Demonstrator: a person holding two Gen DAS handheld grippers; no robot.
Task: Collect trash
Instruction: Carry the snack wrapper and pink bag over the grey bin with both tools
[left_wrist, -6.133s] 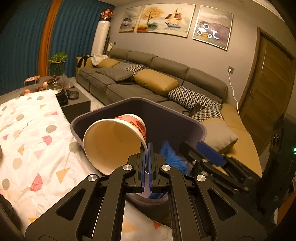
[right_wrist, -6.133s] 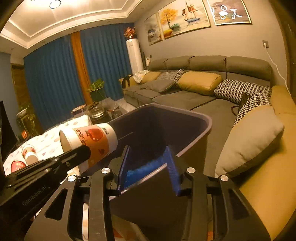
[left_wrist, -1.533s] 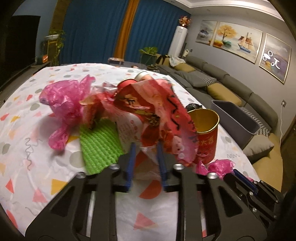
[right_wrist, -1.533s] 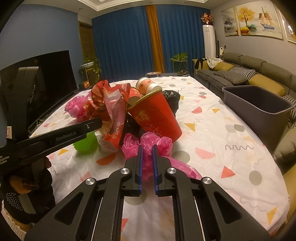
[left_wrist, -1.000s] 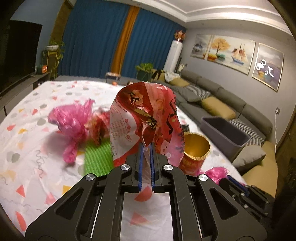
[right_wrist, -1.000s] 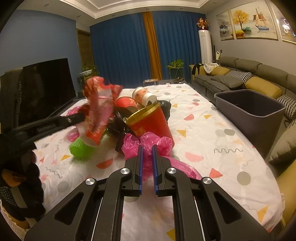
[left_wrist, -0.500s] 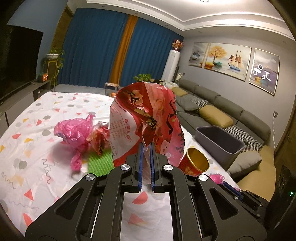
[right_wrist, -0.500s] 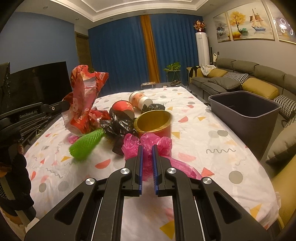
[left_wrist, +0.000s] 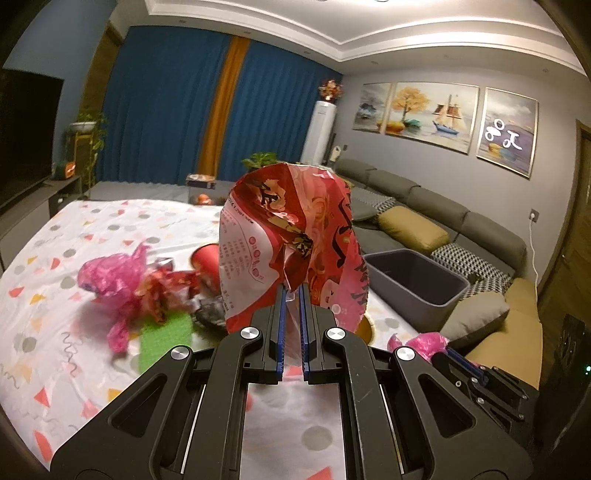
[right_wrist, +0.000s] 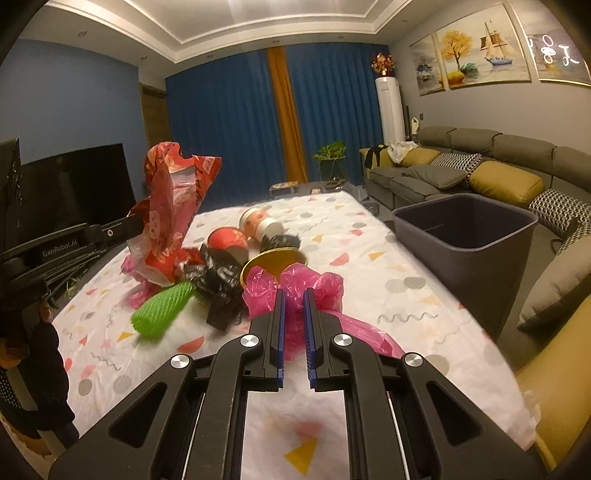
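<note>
Item, left: my left hand-held gripper is clamped on the red snack bag, which a second ago hung low over the litter and now rides higher, clear of the surface. Item, centre: green foam net, black wrapper, cups and gold-rimmed red cup remain lying on the cloth. Item, right: my right hand-held gripper is closed on the pink plastic bag, likewise lifted. Grey bin stands beside the surface's right edge; both loads look ready for carrying there.

Blue curtains, grey sofa, paintings
</note>
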